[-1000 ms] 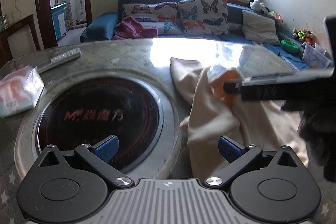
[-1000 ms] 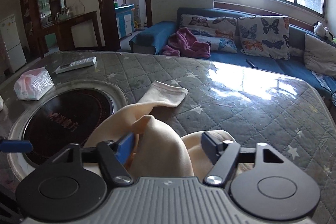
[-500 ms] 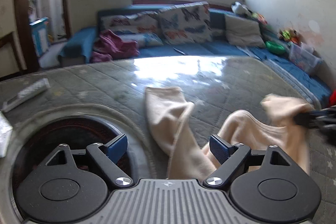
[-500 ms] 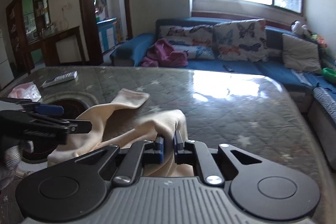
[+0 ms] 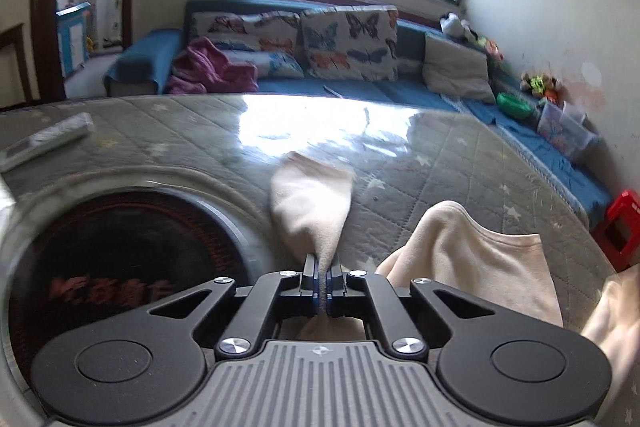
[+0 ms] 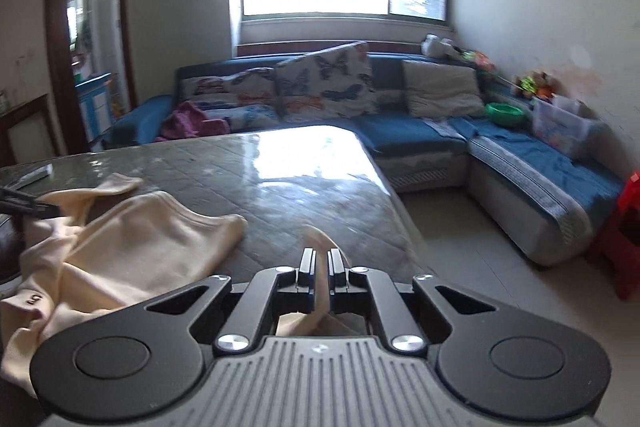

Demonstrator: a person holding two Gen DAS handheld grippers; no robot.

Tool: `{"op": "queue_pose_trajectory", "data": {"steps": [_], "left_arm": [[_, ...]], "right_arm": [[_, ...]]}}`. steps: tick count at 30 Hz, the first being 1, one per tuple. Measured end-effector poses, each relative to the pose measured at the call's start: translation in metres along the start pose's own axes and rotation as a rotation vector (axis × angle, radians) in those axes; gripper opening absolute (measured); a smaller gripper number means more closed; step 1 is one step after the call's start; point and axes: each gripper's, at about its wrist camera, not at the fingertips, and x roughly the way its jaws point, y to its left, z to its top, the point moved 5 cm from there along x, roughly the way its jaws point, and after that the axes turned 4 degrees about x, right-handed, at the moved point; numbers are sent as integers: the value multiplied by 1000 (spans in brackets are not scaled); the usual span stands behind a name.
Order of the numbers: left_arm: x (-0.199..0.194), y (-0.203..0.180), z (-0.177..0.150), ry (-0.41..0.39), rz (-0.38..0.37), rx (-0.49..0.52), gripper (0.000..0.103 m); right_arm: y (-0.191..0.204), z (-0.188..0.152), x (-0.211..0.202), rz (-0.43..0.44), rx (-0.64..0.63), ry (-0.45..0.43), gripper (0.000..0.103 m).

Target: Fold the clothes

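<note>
Quilted table, sofa behind. Cream garment bunched, pinched in left gripper and right gripper, both clamped on cloth. Likely mid spreading; next, pull apart, lay flat.

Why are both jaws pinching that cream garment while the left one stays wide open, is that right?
Not quite. The left gripper is not open: the left wrist view shows its jaws shut on the cream garment. The right gripper pinches the same garment too.

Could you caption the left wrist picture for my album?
Left gripper pinching a cream garment over a quilted table.
</note>
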Motion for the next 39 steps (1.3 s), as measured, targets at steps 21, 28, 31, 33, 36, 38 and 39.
{"op": "queue_pose_trajectory", "data": {"steps": [21, 28, 31, 33, 36, 38, 39], "left_arm": [[-148, 51, -124, 21, 215, -150, 3], [-167, 48, -156, 117, 179, -145, 9], [-177, 48, -149, 90, 172, -117, 17], [-183, 44, -137, 55, 165, -84, 34], [-187, 35, -114, -2, 135, -31, 34], [-180, 27, -99, -30, 105, -1, 34], [-173, 22, -92, -34, 92, 11, 34]], "right_arm": [[36, -57, 33, 98, -124, 182, 49], [18, -52, 33, 8, -145, 231, 56], [10, -48, 31, -23, -175, 247, 56], [11, -44, 30, -42, -209, 247, 56], [15, -34, 25, -26, -216, 230, 56], [21, -25, 25, 19, -202, 213, 56], [26, -20, 26, 48, -191, 209, 56]]}}
